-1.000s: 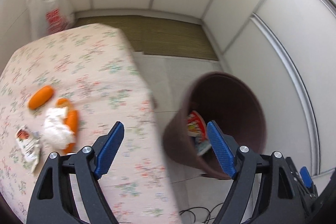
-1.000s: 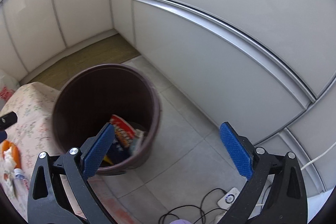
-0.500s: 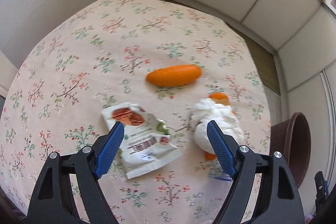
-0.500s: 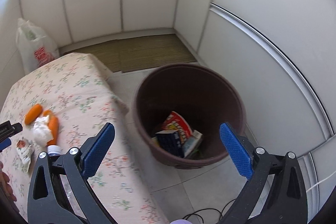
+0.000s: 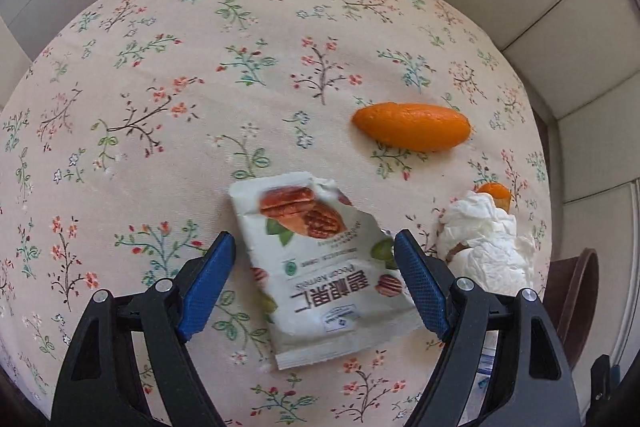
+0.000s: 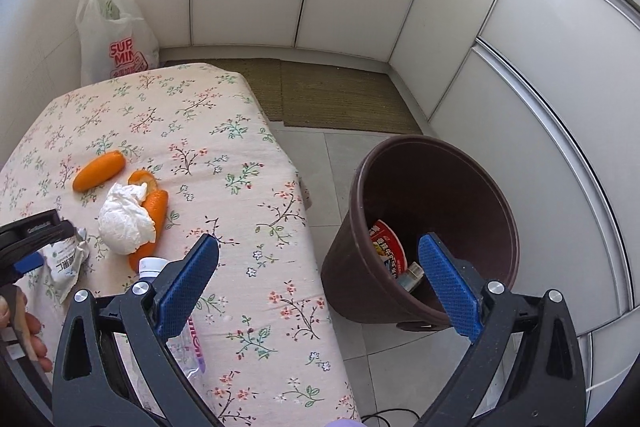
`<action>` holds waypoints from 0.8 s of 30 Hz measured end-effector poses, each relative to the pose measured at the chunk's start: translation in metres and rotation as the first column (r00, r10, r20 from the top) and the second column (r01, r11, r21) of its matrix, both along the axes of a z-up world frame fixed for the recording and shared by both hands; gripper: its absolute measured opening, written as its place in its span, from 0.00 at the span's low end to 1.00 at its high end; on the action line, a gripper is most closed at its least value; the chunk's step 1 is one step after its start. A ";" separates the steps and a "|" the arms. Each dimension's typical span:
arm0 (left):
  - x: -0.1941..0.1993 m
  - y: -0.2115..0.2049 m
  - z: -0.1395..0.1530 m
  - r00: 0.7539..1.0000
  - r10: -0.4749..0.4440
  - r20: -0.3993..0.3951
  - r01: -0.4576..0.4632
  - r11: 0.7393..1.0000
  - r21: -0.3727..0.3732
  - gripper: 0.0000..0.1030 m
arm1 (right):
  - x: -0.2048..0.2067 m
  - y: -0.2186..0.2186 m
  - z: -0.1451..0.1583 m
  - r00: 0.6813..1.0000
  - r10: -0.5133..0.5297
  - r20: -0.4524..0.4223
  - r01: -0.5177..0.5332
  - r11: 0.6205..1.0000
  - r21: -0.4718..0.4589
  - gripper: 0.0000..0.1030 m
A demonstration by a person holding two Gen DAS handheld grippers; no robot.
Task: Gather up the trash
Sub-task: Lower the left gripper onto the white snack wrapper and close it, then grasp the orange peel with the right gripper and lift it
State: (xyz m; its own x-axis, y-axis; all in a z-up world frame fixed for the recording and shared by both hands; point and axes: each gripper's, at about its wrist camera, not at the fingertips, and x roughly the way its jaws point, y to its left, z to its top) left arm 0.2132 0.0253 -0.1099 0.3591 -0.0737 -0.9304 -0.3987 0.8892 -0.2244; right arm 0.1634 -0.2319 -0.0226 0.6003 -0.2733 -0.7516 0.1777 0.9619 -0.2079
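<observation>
Straddling the snack wrapper [image 5: 320, 275] on the worktop [image 5: 160, 67]
Left gripper [image 5: 314, 259] fingers, just narrowing, bracket it without touching, ready to pinch; right gripper [image 6: 320, 259] fingers open, empty, facing the bin [image 6: 432, 227].

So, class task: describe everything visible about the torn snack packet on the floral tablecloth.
The snack packet is a white, glossy-looking pouch printed with pecan nuts, green leaves and dark lettering. Its top edge is torn open and ragged. It lies flat, slightly crumpled, on the floral tablecloth, between the open left claw fingers, which do not press on it.
</observation>
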 end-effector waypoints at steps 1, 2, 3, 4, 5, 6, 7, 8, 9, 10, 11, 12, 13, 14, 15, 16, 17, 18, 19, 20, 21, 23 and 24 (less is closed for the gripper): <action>0.001 -0.006 0.001 1.000 -0.020 0.006 0.020 1.000 0.007 0.69 | 0.001 0.000 0.000 1.000 0.001 -0.002 -0.001 1.000 0.002 0.93; 0.001 -0.011 0.002 0.999 -0.046 0.011 0.045 0.999 0.022 0.59 | 0.001 0.000 0.000 1.000 0.000 -0.003 0.000 1.000 0.006 0.93; 0.002 -0.017 0.003 0.997 -0.075 0.017 0.075 0.997 0.036 0.45 | 0.002 0.000 -0.001 1.000 0.000 -0.005 0.000 1.000 0.010 0.93; 0.002 -0.020 0.003 0.995 -0.100 0.020 0.100 0.994 0.040 0.38 | 0.003 0.000 -0.001 1.000 0.000 -0.006 0.000 1.000 0.014 0.93; 0.003 -0.022 0.003 0.993 -0.114 0.022 0.113 0.993 0.039 0.29 | 0.003 0.001 -0.002 1.000 0.001 -0.007 -0.001 1.000 0.017 0.93; 0.001 -0.021 0.003 0.992 -0.120 0.025 0.119 0.992 0.033 0.23 | 0.003 0.001 -0.002 1.000 0.004 -0.009 -0.003 1.000 0.019 0.93; 0.000 -0.018 0.004 0.992 -0.121 0.031 0.121 0.992 0.021 0.21 | 0.004 0.002 -0.002 1.000 0.007 -0.011 -0.007 1.000 0.021 0.93; -0.001 -0.014 0.004 0.991 -0.125 0.036 0.125 0.992 0.001 0.19 | 0.005 0.004 -0.003 1.000 0.011 -0.013 -0.011 1.000 0.023 0.93; -0.002 -0.011 0.004 0.991 -0.129 0.038 0.129 0.991 -0.015 0.16 | 0.005 0.005 -0.003 1.000 0.015 -0.016 -0.015 1.000 0.026 0.93; -0.004 -0.007 0.005 0.991 -0.130 0.041 0.131 0.991 -0.040 0.15 | 0.006 0.007 -0.004 1.000 0.019 -0.020 -0.019 0.999 0.029 0.93; -0.006 -0.002 0.005 0.991 -0.128 0.046 0.131 0.988 -0.075 0.13 | 0.007 0.009 -0.005 0.999 0.024 -0.024 -0.024 0.999 0.032 0.93; -0.006 0.002 0.006 0.991 -0.126 0.051 0.131 0.986 -0.099 0.12 | 0.008 0.011 -0.007 0.999 0.029 -0.030 -0.028 0.999 0.034 0.93; -0.008 0.005 0.007 0.990 -0.126 0.057 0.132 0.984 -0.119 0.11 | 0.009 0.013 -0.008 0.999 0.032 -0.034 -0.031 0.999 0.034 0.93; -0.010 0.009 0.010 0.990 -0.126 0.067 0.135 0.981 -0.138 0.11 | 0.010 0.016 -0.009 0.999 0.035 -0.039 -0.034 0.999 0.031 0.93; -0.011 0.012 0.012 0.989 -0.128 0.076 0.138 0.979 -0.149 0.09 | 0.011 0.019 -0.011 0.998 0.038 -0.042 -0.037 0.999 0.026 0.93; -0.014 0.014 0.015 0.988 -0.131 0.087 0.144 0.977 -0.157 0.09 | 0.013 0.021 -0.012 0.998 0.040 -0.045 -0.039 0.999 0.021 0.93; -0.016 0.016 0.019 0.986 -0.135 0.102 0.150 0.976 -0.159 0.07 | 0.014 0.024 -0.014 0.998 0.041 -0.049 -0.041 0.999 0.014 0.93; -0.021 0.018 0.025 0.983 -0.142 0.120 0.160 0.975 -0.155 0.07 | 0.015 0.026 -0.015 0.998 0.043 -0.052 -0.042 0.999 0.011 0.93; -0.024 0.019 0.030 0.980 -0.150 0.133 0.169 0.974 -0.148 0.06 | 0.016 0.028 -0.015 0.997 0.046 -0.054 -0.045 0.999 0.010 0.93; -0.029 0.020 0.036 0.975 -0.161 0.150 0.182 0.974 -0.135 0.06 | 0.016 0.029 -0.016 0.997 0.049 -0.054 -0.049 0.999 0.013 0.93; -0.033 0.022 0.042 0.971 -0.173 0.164 0.193 0.974 -0.115 0.06 | 0.018 0.032 -0.016 0.997 0.055 -0.053 -0.054 0.998 0.016 0.93; -0.042 0.027 0.053 0.962 -0.196 0.188 0.211 0.975 -0.064 0.06 | 0.020 0.040 -0.016 0.996 0.070 -0.050 -0.069 0.997 0.023 0.93; -0.048 0.030 0.060 0.957 -0.210 0.202 0.219 0.975 -0.027 0.06 | 0.020 0.043 -0.016 0.996 0.080 -0.050 -0.078 0.997 0.026 0.93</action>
